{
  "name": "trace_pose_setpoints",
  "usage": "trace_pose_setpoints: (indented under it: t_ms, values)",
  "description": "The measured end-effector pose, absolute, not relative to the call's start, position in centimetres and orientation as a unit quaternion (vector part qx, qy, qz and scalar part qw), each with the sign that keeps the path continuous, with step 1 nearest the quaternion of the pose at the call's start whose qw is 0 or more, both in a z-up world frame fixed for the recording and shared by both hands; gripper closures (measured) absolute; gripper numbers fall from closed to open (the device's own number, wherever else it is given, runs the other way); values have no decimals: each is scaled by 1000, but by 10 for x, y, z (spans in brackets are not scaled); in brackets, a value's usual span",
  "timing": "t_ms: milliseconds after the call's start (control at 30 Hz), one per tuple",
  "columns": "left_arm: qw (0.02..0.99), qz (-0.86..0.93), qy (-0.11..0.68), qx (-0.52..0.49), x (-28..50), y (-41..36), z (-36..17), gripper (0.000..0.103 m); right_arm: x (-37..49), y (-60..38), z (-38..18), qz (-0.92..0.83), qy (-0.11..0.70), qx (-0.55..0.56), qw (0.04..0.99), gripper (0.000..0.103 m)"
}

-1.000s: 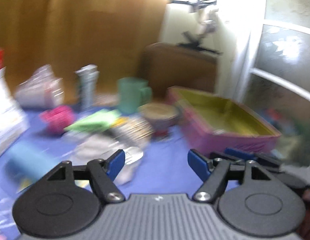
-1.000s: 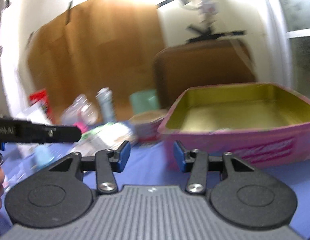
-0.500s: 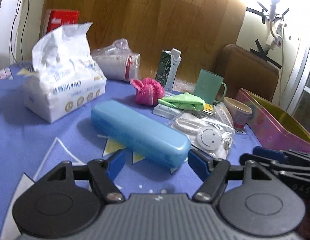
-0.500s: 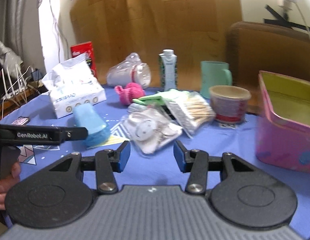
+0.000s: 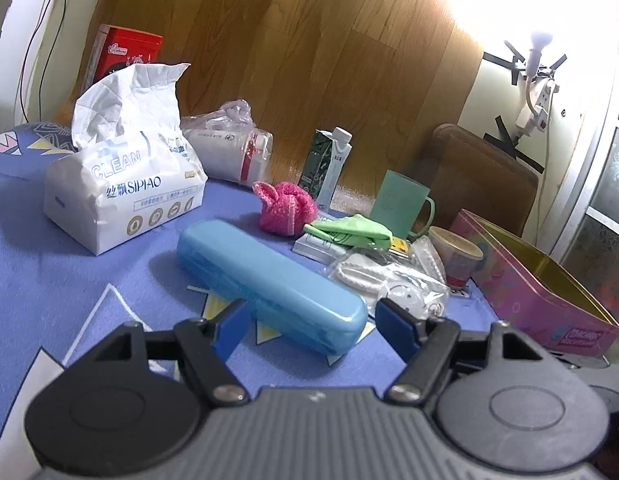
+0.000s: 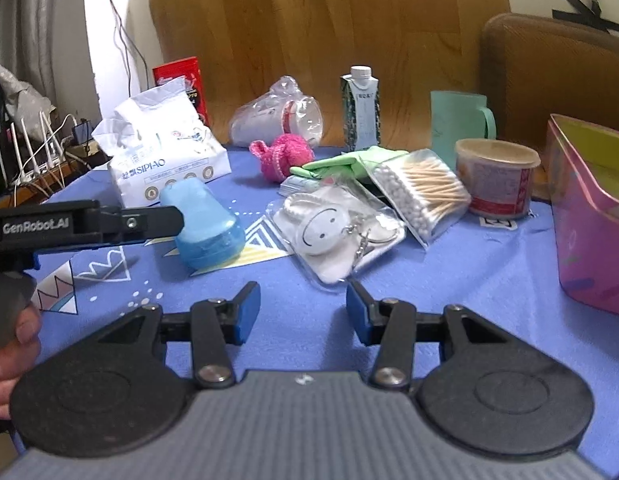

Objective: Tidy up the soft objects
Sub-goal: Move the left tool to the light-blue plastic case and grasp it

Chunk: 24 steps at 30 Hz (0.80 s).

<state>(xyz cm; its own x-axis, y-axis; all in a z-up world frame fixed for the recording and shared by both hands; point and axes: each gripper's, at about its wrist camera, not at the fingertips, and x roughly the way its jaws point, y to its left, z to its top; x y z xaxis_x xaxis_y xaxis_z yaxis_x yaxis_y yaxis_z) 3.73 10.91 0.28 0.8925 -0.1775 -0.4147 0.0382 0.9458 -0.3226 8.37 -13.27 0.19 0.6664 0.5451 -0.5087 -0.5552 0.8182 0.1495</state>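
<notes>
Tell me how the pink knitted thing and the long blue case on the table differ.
The pink knitted thing is fuzzy, lumpy and bunched into a ball; the blue case is smooth, glossy and rigid-looking. The knitted thing is small and rounded, while the case is long and slim, lying flat and closed. The case lies nearer both hand-held grippers; the knitted thing sits farther back. Both rest on the blue tablecloth, untouched.

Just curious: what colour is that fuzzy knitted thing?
Bright pink, clearest in the left wrist view.
</notes>
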Motion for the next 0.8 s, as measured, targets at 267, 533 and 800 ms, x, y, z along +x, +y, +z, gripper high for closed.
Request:
trace_pose_setpoints:
  t_ms: [267,533,800]
  values:
    - [959,-61,217,-172,35,114,2,30,82,-129,1,300,275,-19,913,53]
    - [960,-55,207,-180,31,116,3,30,81,-126,2,317,270,-27,909,52]
    - [961,-32,189,-200,25,123,4,30,86,-100,6,378,254,-89,886,35]
